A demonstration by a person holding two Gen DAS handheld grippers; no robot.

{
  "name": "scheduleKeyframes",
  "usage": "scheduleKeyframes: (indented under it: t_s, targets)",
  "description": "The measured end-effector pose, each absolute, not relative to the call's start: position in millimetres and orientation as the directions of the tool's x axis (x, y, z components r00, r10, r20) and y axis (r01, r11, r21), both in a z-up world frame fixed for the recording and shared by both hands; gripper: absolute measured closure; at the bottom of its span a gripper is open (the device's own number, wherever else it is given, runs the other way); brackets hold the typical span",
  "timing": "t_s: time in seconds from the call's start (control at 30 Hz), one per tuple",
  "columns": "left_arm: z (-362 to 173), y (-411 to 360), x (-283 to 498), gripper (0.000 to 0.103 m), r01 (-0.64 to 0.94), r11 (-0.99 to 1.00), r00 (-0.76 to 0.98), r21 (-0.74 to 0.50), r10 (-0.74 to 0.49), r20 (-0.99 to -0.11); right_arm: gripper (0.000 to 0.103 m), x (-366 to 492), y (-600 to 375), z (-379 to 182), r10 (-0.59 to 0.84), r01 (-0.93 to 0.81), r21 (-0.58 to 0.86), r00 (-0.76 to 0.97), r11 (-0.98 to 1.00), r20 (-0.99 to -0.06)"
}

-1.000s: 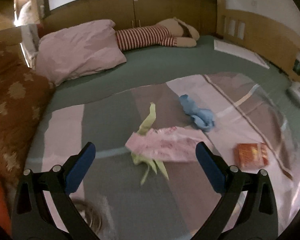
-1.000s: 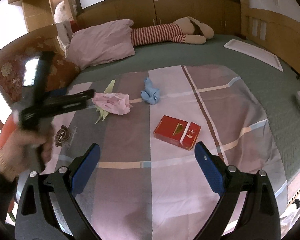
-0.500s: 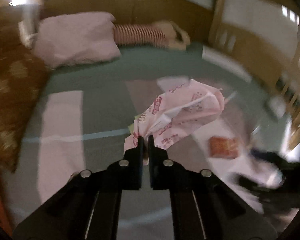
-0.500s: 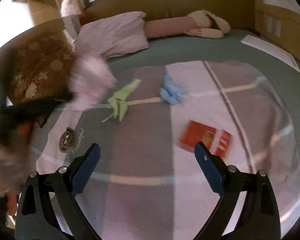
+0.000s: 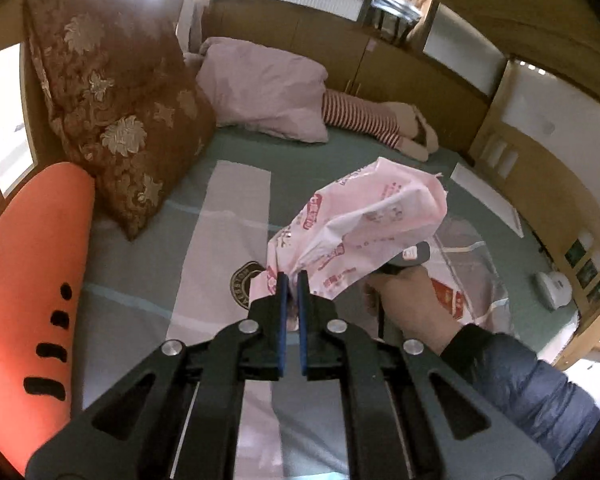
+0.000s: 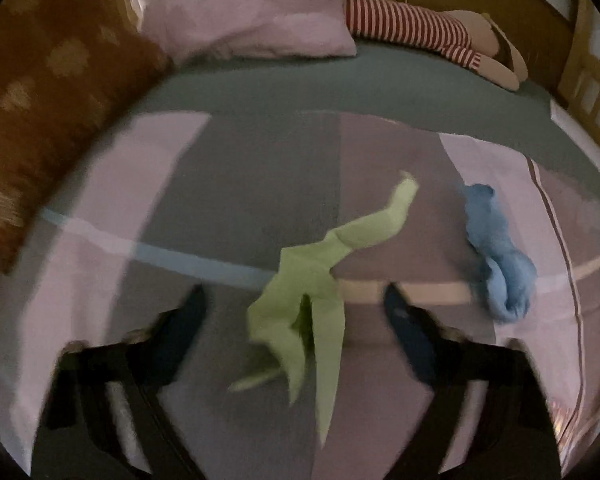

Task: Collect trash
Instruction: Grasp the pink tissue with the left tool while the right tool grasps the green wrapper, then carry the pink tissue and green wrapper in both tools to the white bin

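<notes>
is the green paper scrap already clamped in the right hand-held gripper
No, the green paper scrap lies on the bedspread between the right hand-held gripper fingers, which stand apart on either side without touching it.

Red printed characters and small red label blocks cover the pink plastic bag (image 5: 364, 224), but they are crumpled and too small to read. A round dark emblem (image 5: 246, 286) with pale lettering around its rim is printed on the bedspread (image 5: 228, 216), partly hidden behind the bag; its letters cannot be made out. A red packet (image 5: 450, 300) to the right, beyond the person's hand, bears a pale mark, illegible. The right wrist view is blurred and offers no readable text.
</notes>
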State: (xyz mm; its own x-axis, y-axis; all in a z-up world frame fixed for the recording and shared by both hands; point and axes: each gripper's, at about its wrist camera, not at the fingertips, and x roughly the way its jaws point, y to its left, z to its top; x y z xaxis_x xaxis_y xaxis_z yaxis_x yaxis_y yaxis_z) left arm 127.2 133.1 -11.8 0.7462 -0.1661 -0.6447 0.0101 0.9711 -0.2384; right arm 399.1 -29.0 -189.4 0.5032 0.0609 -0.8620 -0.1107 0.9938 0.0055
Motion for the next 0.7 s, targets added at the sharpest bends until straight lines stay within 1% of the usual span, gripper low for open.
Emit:
scheduleKeyframes:
  t_s: [0.03,0.1,0.23,0.3,0.4,0.43,0.53,0.7]
  targets:
    - [-13,134,131,0.097,-0.001,0.974,0.747,-0.227,-0.150,-0.648,0.063,400,-32,-192,0.088,-0.103,0.043,0.483,0.994,-0.871]
    - [-14,135,136,0.097,-0.009,0.974,0.747,-0.225,-0.143,-0.649,0.072,387,-39,-180,0.120,-0.102,0.078,0.524,0.992,-0.843]
    - [-16,137,134,0.097,-0.005,0.973,0.739,-0.232,-0.152,-0.656,0.073,330,-49,-137,0.209,-0.190,0.118,0.587,0.975,-0.782]
    - [-17,133,131,0.097,0.008,0.973,0.734,-0.229,-0.161,-0.660,0.073,282,-61,-104,0.263,-0.240,0.141,0.622,0.961,-0.738]
    - [-23,116,129,0.097,0.045,0.975,0.719,-0.216,-0.181,-0.671,0.073,207,-74,-63,0.285,-0.288,0.114,0.668,0.951,-0.687]
    - [-24,111,128,0.097,0.056,0.975,0.714,-0.216,-0.190,-0.674,0.073,181,-80,-52,0.286,-0.291,0.109,0.683,0.950,-0.672]
    - [-31,91,126,0.097,0.092,0.972,0.695,-0.215,-0.217,-0.685,0.073,121,-105,-34,0.303,-0.260,0.164,0.706,0.951,-0.640]
    - [-39,56,121,0.097,0.147,0.972,0.675,-0.182,-0.233,-0.700,0.073,60,-125,-32,0.234,-0.187,0.141,0.762,0.972,-0.604]
